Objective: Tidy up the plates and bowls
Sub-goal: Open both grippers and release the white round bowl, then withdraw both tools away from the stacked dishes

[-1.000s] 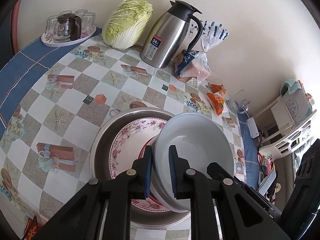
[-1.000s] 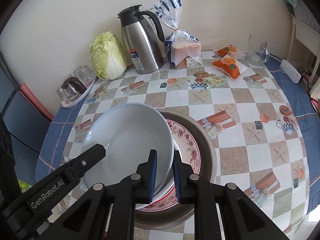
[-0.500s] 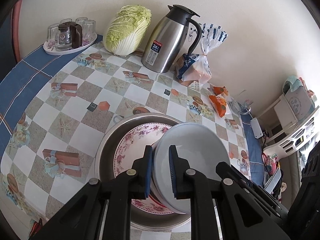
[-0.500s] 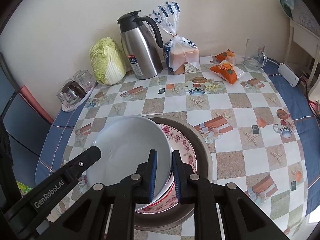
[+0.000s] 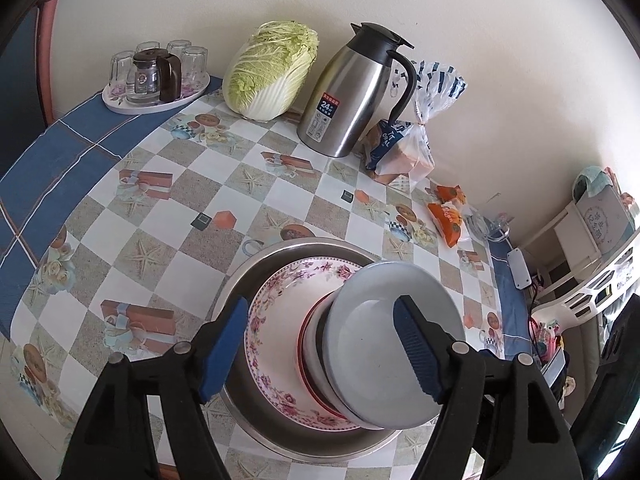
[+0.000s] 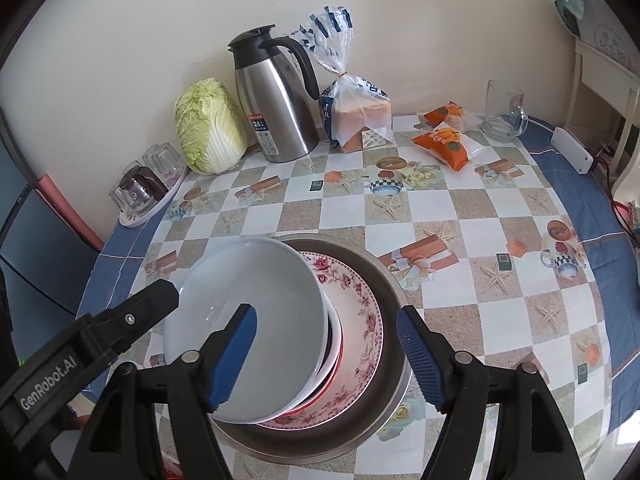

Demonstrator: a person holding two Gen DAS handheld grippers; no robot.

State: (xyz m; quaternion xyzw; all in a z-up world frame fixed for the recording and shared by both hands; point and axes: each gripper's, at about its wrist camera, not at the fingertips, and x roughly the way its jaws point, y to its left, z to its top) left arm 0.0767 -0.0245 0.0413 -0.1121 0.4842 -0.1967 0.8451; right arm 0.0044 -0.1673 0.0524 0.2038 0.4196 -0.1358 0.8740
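Observation:
A white bowl sits tilted on top of a stack: a red-rimmed bowl, a floral plate and a steel basin. My left gripper straddles the bowl's left rim; its jaws are opening and the pads stand clear of the rim. My right gripper straddles the bowl's right rim, jaws likewise opening, pads off it. The left gripper's black arm shows beside the bowl in the right wrist view.
Along the wall stand a tray of glasses, a cabbage, a steel thermos jug and a bag of bread. Orange snack packs and a glass mug lie at the far right. White furniture stands past the table's right edge.
Both grippers were shut on the white bowl's rim. Now both have opened and let it go, and the bowl rests on the stack in the basin.

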